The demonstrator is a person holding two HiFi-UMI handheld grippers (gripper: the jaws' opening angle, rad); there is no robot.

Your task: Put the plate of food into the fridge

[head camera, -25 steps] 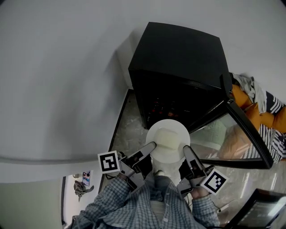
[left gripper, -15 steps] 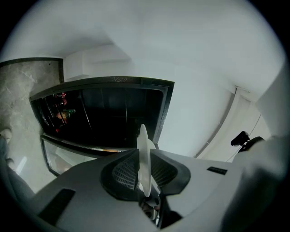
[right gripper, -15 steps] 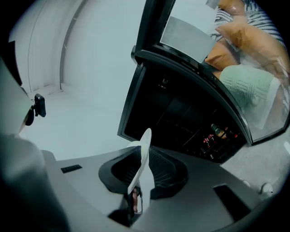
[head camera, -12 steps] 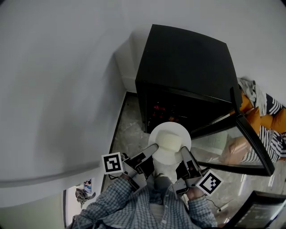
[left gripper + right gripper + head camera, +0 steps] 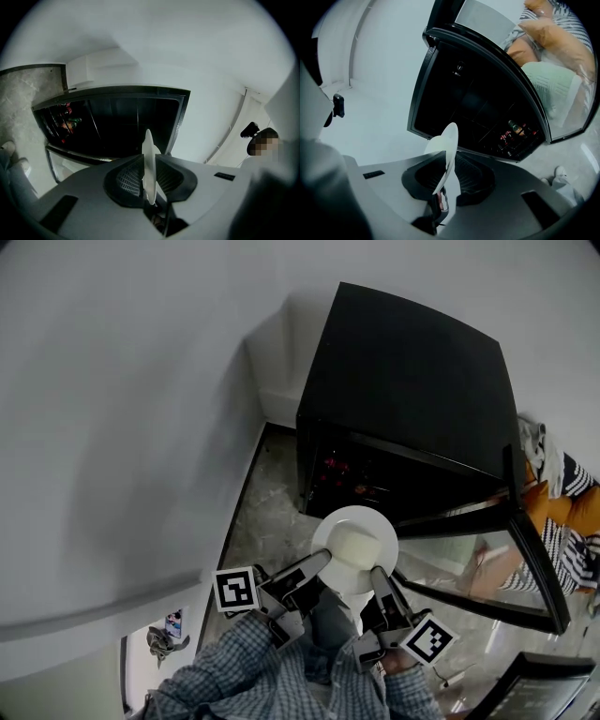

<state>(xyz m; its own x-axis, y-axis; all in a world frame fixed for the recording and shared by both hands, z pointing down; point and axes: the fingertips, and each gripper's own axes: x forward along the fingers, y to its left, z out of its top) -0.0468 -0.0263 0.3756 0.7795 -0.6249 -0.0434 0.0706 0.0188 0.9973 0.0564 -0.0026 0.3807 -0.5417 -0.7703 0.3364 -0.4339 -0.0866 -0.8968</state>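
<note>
A white plate [image 5: 328, 529] with a pale block of food [image 5: 353, 545] on it hangs in front of the open black fridge [image 5: 412, 399]. My left gripper [image 5: 317, 563] is shut on the plate's near left rim and my right gripper [image 5: 378, 575] is shut on its near right rim. In the left gripper view the plate [image 5: 148, 164] shows edge-on between the jaws of the left gripper [image 5: 149, 180]. The right gripper view has the plate [image 5: 447, 150] edge-on in the right gripper [image 5: 445, 174], with the dark fridge interior [image 5: 473, 108] behind it.
The fridge's glass door [image 5: 497, 559] stands open to the right. Bottles [image 5: 342, 470] sit on a low shelf inside. A white wall [image 5: 122, 409] runs along the left, with marbled floor [image 5: 267, 502] between it and the fridge. Striped and orange cushions [image 5: 562, 493] lie at far right.
The plate and both grippers have come nearer the fridge opening. The view has shifted so the fridge sits lower and closer in the picture.
</note>
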